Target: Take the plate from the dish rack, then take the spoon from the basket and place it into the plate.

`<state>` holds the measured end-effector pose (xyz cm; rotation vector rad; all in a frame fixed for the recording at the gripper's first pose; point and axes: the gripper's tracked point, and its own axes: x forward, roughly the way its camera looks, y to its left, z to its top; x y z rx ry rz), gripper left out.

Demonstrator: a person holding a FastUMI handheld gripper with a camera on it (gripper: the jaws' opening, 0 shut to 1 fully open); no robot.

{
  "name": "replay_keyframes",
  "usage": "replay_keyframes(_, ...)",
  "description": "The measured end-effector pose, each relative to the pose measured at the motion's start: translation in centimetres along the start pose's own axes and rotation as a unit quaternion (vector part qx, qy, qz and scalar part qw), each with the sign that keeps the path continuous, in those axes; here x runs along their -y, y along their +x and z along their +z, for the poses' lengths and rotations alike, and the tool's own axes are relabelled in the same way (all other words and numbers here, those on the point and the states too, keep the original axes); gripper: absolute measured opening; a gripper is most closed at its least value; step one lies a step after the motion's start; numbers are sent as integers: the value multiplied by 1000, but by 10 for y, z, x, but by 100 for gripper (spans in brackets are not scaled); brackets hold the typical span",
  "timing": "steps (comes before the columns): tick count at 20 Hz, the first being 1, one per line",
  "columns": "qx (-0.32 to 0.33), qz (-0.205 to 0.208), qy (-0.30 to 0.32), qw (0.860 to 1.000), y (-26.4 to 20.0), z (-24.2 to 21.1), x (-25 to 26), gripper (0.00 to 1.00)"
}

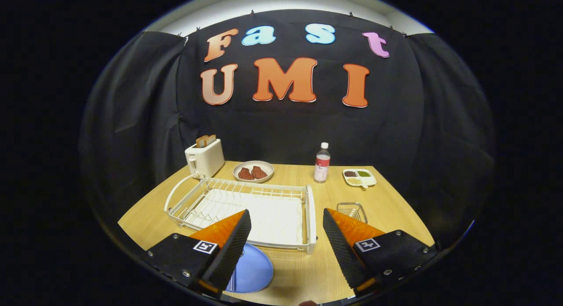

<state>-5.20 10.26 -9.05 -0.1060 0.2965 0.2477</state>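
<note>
Plate (251, 271) lies flat on the table (303, 271), on the near side of the rack (246, 209), partly hidden by the left finger. The rack itself holds no dish, so by my judgement step 1 is done and the spoon comes next.

The gripper (286, 244) hangs above the table with its 2 fingers spread wide and nothing between them.

The basket (352, 210) stands just to the right of the rack, beyond the right finger and partly behind it. I cannot tell whether a spoon lies in it, nor which way its handle runs; the wire is too small to read.

So the coming move turns on one relation: the basket lies ahead and to the right of the fingers, the plate close under the left one, opposite sides of the rack's near corner.
</note>
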Motion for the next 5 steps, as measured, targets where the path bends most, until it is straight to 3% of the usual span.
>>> replay_keyframes(5, 33, -28, 4, 999, 3, 37, 25, 98)
